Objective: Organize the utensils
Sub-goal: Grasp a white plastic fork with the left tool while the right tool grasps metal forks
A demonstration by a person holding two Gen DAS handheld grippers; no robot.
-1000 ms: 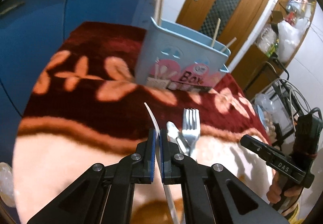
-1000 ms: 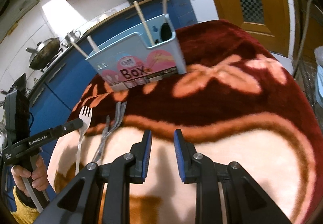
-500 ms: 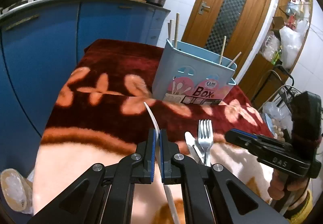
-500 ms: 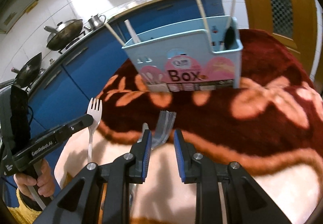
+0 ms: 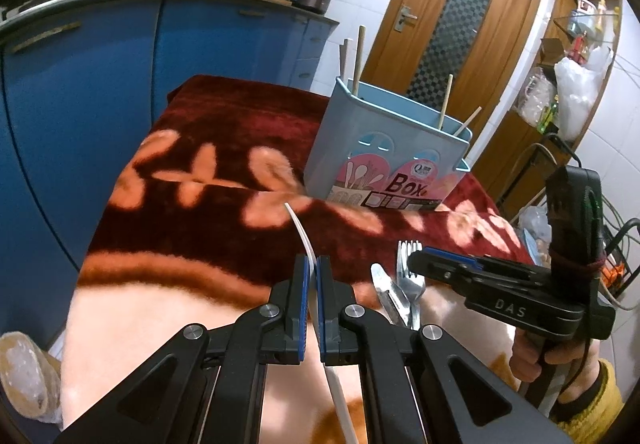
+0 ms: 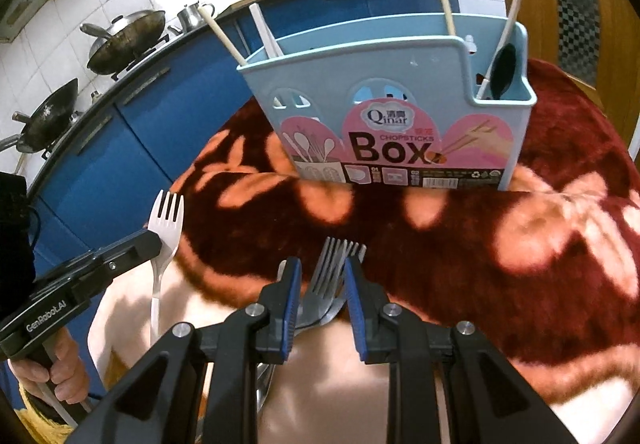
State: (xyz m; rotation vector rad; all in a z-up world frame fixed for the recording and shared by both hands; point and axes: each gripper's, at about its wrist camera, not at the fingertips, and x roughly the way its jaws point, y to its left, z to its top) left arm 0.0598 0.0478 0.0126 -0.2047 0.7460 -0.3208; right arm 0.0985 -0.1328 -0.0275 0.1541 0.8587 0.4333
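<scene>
Right claw (image 6: 320, 294), part open and gripping nothing, straddles the steel forks (image 6: 336, 264) on the blanketed worktop (image 6: 500, 264), tines toward twelve o'clock and the chopsticks box (image 6: 400, 123). Left claw (image 5: 311, 284) clamps a white plastic fork (image 6: 165, 228).

A dark red plush blanket (image 6: 460, 244) with peach flower shapes and a peach band along its near edge covers the worktop. On it, toward the far edge, stands a pale blue chopsticks box (image 6: 384, 115), upright. Nearer the near edge lie metal forks (image 6: 336, 268) overlapping in a small pile.
</scene>
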